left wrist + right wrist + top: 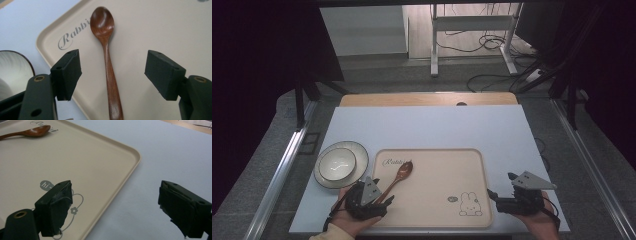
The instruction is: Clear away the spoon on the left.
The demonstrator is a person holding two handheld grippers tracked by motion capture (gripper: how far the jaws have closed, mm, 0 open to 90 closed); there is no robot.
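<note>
Glossy brown wooden spoon (107,62) lies flat on the smooth beige rounded-corner tray (150,30), its handle between the left gripper's (113,75) spread foam-padded fingers (67,72), untouched. Right gripper (115,207) gapes over the tray's edge.

Bowl (337,164) on plate (357,151); spoon (399,177) on tray (447,170); perhaps ceramic.

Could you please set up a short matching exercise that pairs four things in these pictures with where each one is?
Things:
1. wooden spoon
2. bowl
3. left gripper
4. right gripper

Places:
A. on the plate, left of the tray
B. open over the tray's right edge
C. lying on the tray, near the lettering
D. open, jaws either side of the spoon's handle

Pairs: 1-C, 2-A, 3-D, 4-B
</note>
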